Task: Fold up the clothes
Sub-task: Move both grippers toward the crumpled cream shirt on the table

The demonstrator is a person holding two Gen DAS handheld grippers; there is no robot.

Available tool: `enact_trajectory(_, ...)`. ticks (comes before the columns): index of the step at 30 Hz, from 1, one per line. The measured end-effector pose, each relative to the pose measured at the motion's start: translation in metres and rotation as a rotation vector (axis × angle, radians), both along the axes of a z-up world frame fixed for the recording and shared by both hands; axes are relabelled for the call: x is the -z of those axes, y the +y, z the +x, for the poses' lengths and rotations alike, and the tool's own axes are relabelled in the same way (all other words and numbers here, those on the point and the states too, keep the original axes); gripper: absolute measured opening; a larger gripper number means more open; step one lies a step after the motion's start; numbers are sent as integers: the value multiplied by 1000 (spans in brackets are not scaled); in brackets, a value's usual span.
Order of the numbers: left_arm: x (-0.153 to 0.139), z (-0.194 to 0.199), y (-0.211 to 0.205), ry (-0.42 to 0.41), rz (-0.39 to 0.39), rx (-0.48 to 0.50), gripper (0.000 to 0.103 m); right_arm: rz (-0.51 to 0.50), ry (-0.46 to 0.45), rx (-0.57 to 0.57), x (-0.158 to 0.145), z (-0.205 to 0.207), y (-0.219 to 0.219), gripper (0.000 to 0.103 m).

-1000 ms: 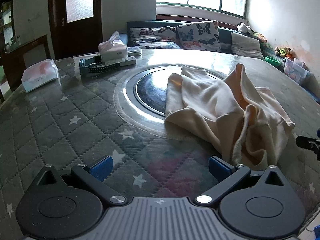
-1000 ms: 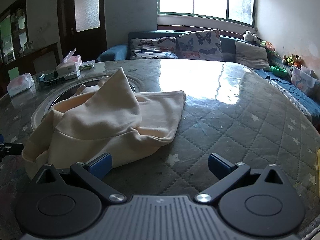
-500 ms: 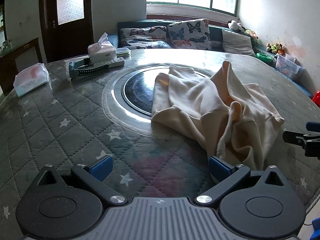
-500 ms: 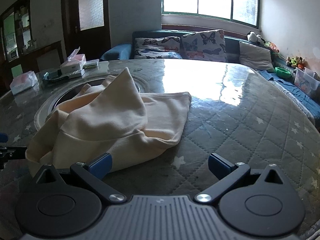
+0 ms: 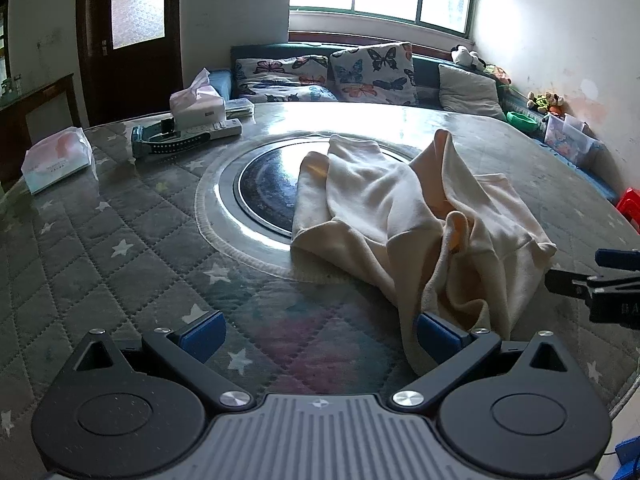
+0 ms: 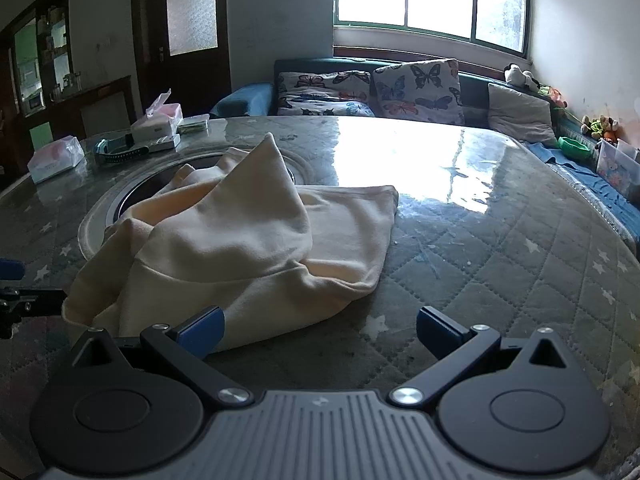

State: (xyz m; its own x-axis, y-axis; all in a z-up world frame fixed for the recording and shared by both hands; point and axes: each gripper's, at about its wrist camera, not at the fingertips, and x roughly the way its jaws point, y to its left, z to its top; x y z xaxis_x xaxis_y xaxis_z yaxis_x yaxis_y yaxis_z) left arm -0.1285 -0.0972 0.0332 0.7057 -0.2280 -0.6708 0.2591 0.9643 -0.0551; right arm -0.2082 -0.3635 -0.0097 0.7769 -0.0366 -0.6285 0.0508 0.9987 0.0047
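- While both tools hang low over the near edge of the table (image 5: 100, 240), a crumpled cream garment (image 5: 420, 220) lies heaped between the dark round centre plate (image 5: 264, 192) and that edge.
- The left gripper (image 5: 318, 332) is spread wide, gripping nothing; its right finger sits just against the cloth's near fold.
- The right gripper (image 6: 320, 328) is likewise released, its left finger beside the cloth's hem.
- Two tissue packs (image 5: 56, 160) rest near the table's far left edge.
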Motion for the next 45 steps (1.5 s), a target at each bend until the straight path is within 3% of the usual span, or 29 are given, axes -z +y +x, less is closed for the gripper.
enact_trajectory(45, -2, 21, -7, 42, -8, 38, 103, 17, 18, -129, -4, 19, 21, 103)
